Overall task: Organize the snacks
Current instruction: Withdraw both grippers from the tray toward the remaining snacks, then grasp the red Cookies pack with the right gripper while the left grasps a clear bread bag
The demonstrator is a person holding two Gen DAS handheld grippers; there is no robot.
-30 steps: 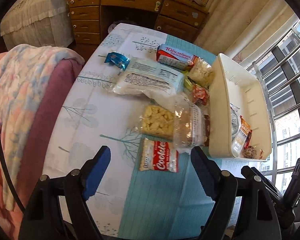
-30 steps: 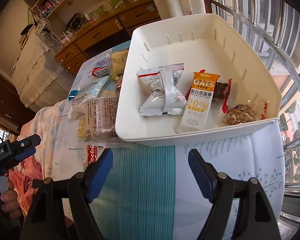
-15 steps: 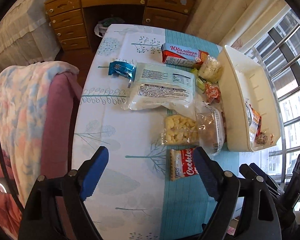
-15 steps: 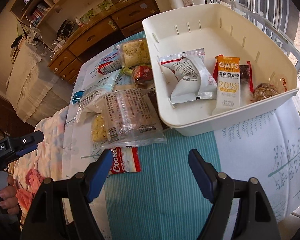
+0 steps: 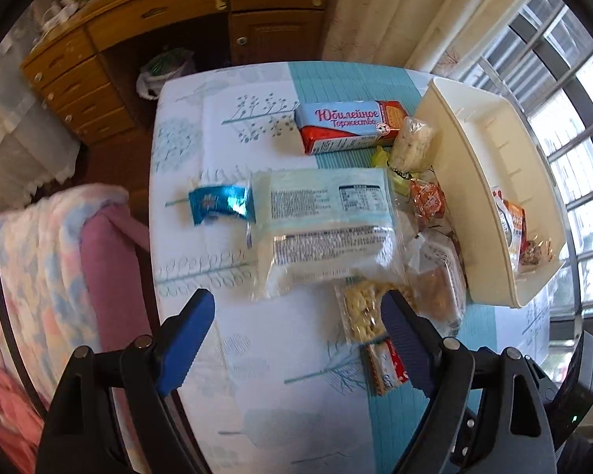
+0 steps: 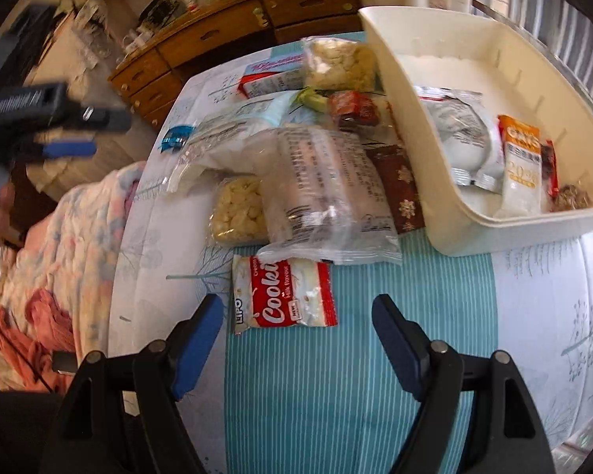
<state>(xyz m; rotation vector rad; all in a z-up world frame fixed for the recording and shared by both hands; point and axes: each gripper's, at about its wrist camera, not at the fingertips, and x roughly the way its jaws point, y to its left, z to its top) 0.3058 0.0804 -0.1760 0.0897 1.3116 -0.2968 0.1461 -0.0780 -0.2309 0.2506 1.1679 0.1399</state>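
**Both grippers between picks**

On the table (image 6: pixel 533 316), from left to right, the left gripper (image 5: pixel 296 339) and right gripper (image 6: pixel 296 335) hung wide open, empty. Loose snacks lay beside the white bin (image 6: pixel 514 233). The cookie packet (image 6: pixel 282 296), nearest, seemed the next pick; bare cloth around it gave room.

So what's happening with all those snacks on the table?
A person holds a gripper in each hand, tidying snacks into the white bin. Both the left gripper and the right gripper are empty, jaws open, above the table. A few packets, like the orange oat bar, already lie in the bin. Most snacks sit beside it, such as the red cookie pack, just ahead of the right gripper, and the big clear bag.
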